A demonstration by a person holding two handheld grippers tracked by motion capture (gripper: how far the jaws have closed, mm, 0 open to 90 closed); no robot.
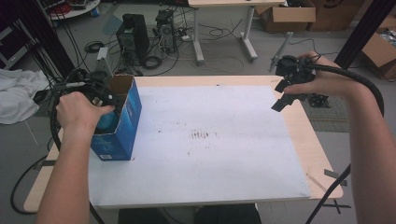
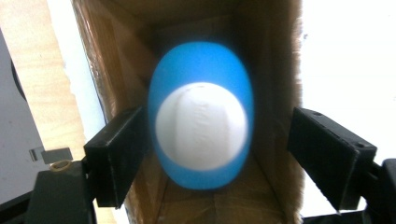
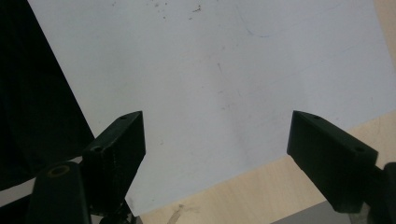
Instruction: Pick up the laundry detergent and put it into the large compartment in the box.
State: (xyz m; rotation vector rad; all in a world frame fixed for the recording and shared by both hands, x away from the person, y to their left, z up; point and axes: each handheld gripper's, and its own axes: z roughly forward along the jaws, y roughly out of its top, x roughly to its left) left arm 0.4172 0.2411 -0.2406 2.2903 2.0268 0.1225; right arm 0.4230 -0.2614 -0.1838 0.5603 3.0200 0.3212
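- My left claw (image 2: 215,154) hangs over the open top of the blue box (image 1: 122,122), jaws apart, clear of the blue-and-white ball (image 2: 201,116) that sits between them, down inside the box.
- My right claw (image 3: 217,154) is spread wide and holds nothing, above the white sheet (image 1: 210,140) on the bench (image 1: 308,140).

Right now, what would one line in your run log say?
left gripper: open, over blue box | blue-and-white egg-shaped thing: between jaws, in box, blurred | right gripper: open, empty, above white sheet
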